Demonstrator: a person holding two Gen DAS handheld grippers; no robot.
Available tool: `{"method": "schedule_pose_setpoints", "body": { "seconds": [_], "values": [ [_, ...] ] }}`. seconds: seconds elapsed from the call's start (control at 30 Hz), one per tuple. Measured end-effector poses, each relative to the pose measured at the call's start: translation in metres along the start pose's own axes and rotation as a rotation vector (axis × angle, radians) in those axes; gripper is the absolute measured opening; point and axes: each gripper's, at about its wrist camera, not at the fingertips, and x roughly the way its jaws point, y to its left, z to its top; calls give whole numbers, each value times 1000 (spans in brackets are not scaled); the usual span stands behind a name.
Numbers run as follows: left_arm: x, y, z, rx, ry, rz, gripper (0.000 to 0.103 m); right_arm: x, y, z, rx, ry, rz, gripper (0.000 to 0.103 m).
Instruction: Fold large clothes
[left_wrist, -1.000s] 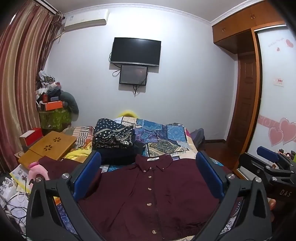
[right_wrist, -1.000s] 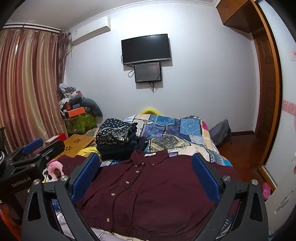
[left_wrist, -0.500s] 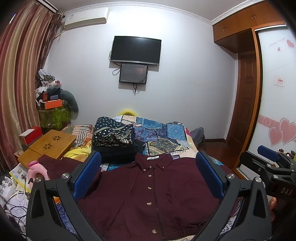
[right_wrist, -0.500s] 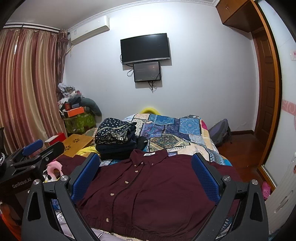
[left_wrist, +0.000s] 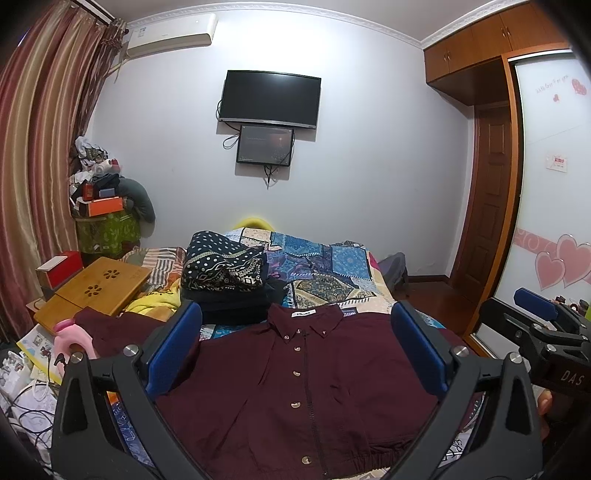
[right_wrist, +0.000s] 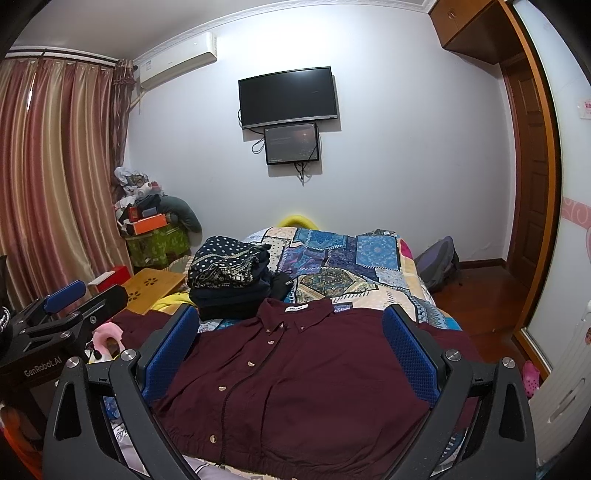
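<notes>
Left wrist view: maroon button shirt (left_wrist: 295, 384) lies flat, soft and light; both claws spread, empty; take the sleeve at 9 o'clock.

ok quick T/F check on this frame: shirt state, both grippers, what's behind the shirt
1. The shirt lies flat, buttoned, collar toward the far wall. True.
2. The left gripper is shut on a sleeve. False: its jaws stand wide apart, holding nothing.
3. The right gripper is open above the shirt. True.
4. The shirt is already folded in half. False: it is spread full width, hem nearest the cameras.
5. A stack of folded clothes sits beyond the collar, to its left. True.
6. The TV is showing a bright picture. False: its screen is dark.
</notes>
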Motion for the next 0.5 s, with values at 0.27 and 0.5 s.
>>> {"method": "schedule_pose_setpoints", "body": {
  "seconds": [0.27,0.5],
  "values": [
    [1,0,-1,0,2,-1,103,0,0,0,0,0,0,99],
    [1,-1,0,0,2,0,103,-2,-1,1,1,3,-1,99]
  ]
}}
